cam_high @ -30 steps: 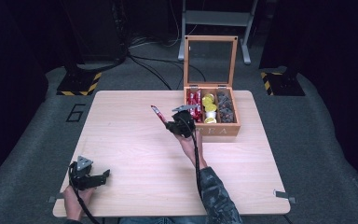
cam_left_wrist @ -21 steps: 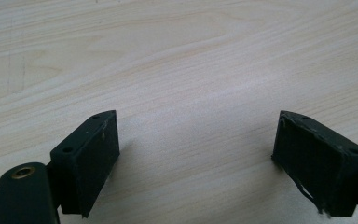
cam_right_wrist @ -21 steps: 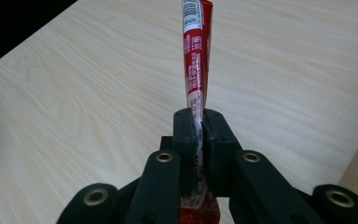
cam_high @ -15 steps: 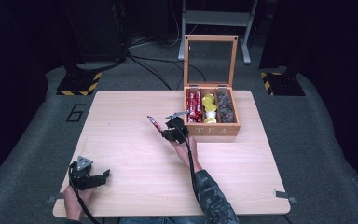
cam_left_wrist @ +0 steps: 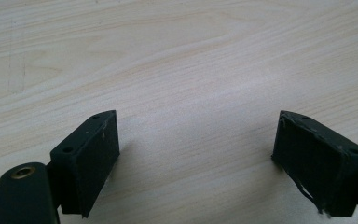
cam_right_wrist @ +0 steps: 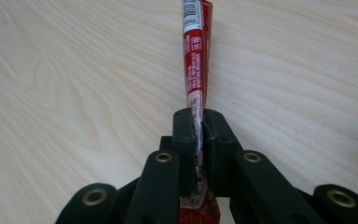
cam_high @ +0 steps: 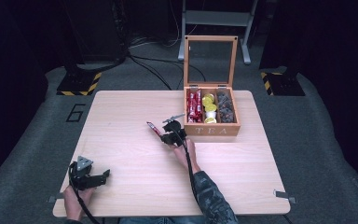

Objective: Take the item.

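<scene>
Just in front of the wooden tea box (cam_high: 212, 129), near the middle of the table (cam_high: 121, 112), the right gripper (cam_high: 166, 133) is clenched on a slim red sachet (cam_right_wrist: 194, 60); the right gripper view shows its jaws pressed together on the packet's lower part, with most of the length sticking out beyond the tips and a crumpled end showing behind them. My reading is that the packet is being carried away from the box and is due to be set on the open tabletop. To do that well, the hand should come low until the free end touches the wood, lay the packet flat along the grain instead of dropping it from a height, and only then let the jaws part, since so light a thing can cling to a pad or flip. The left gripper (cam_high: 89, 177) sits at the near left corner, well apart from all this, its jaws spread wide over bare wood with nothing between them. Hard to make out: the printing on the sachet is too small to read, whether the packet's far tip already touches the table cannot be told, and the box's three compartments show red packets, yellow rounds and something dark whose kind is unclear
</scene>
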`<state>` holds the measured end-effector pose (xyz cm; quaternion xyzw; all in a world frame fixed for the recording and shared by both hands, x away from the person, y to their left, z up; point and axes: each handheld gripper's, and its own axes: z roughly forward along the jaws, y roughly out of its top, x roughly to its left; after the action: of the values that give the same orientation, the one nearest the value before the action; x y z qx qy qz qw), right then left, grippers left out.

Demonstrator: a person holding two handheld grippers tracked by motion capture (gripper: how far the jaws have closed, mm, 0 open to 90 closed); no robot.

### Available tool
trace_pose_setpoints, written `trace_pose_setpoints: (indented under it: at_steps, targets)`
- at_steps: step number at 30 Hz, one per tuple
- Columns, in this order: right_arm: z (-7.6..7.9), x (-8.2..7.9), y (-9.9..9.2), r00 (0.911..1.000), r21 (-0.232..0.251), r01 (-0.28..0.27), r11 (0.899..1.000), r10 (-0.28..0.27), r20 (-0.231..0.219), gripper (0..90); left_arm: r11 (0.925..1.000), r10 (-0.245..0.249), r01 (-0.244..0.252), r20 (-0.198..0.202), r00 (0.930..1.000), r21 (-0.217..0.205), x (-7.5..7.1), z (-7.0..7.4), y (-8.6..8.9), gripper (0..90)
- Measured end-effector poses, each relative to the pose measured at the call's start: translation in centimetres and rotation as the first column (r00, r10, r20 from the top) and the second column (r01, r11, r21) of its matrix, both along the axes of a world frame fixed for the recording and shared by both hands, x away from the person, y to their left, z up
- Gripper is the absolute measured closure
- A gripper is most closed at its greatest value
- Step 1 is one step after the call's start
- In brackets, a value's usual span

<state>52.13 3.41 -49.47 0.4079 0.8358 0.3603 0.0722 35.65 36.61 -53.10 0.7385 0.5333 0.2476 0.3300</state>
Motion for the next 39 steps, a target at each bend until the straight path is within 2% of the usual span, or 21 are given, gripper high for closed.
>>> trace_pose_setpoints:
  at_steps: [7,29,33,37,39]
  targets:
    - [-0.8,0.1,0.3,0.9998,-0.005,0.009,1.000,-0.009,-0.020,84.0,1.0000,0.000,0.000,0.001,1.0000,-0.002,0.0,0.0,0.0,14.1]
    - [-1.2,-0.2,0.3,0.9998,-0.024,-0.007,1.000,0.006,-0.017,80.6,1.0000,-0.003,0.003,-0.004,1.0000,-0.002,0.0,0.0,0.1,14.3]
    - [-1.2,-0.3,0.2,0.9998,-0.010,-0.005,1.000,0.004,-0.020,70.3,1.0000,-0.003,0.003,-0.004,1.0000,-0.004,0.0,0.0,0.1,14.3]
    - [-1.0,-0.3,-0.1,0.9996,-0.004,0.008,1.000,-0.008,-0.027,49.6,1.0000,-0.002,0.002,-0.002,1.0000,-0.004,0.0,0.0,0.0,14.4]
    - [-0.9,-0.4,-0.2,0.9996,0.005,0.008,1.000,-0.007,-0.028,42.1,1.0000,-0.002,0.002,-0.001,1.0000,-0.002,0.0,0.0,0.0,14.4]
